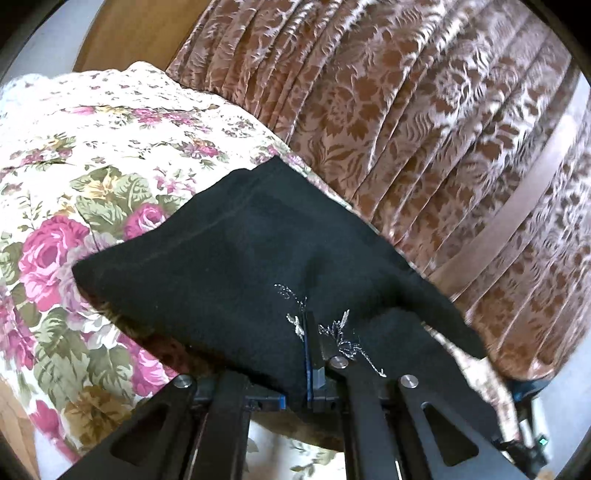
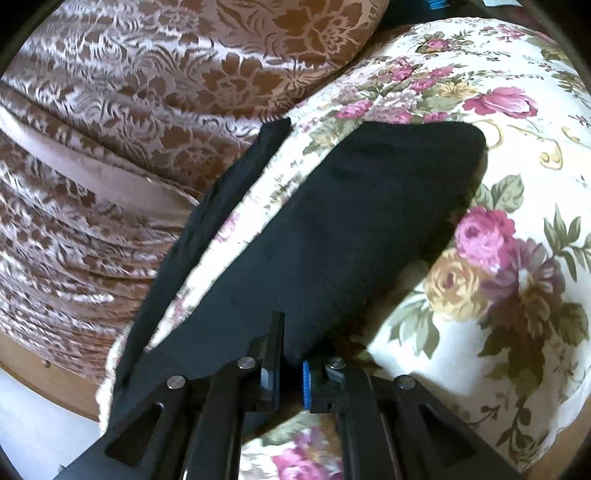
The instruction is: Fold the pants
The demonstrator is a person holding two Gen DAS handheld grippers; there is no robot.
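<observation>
The black pants [image 1: 229,254] hang lifted over a floral bedspread [image 1: 74,155], with silver embroidery near the grip. My left gripper [image 1: 308,354] is shut on the pants' edge, the cloth pinched between its blue pads. In the right wrist view the black pants [image 2: 351,221] stretch away from me in a raised sheet, and a second narrow strip of them [image 2: 221,206] runs along the bed's edge. My right gripper [image 2: 291,369] is shut on that cloth at the near edge.
Brown and silver patterned curtains [image 1: 424,129] hang along the bed's side, with a plain band across them [image 2: 110,177]. A wooden board [image 1: 125,33] shows behind the bed. A strip of wooden bed frame [image 2: 48,384] and pale floor lie at lower left.
</observation>
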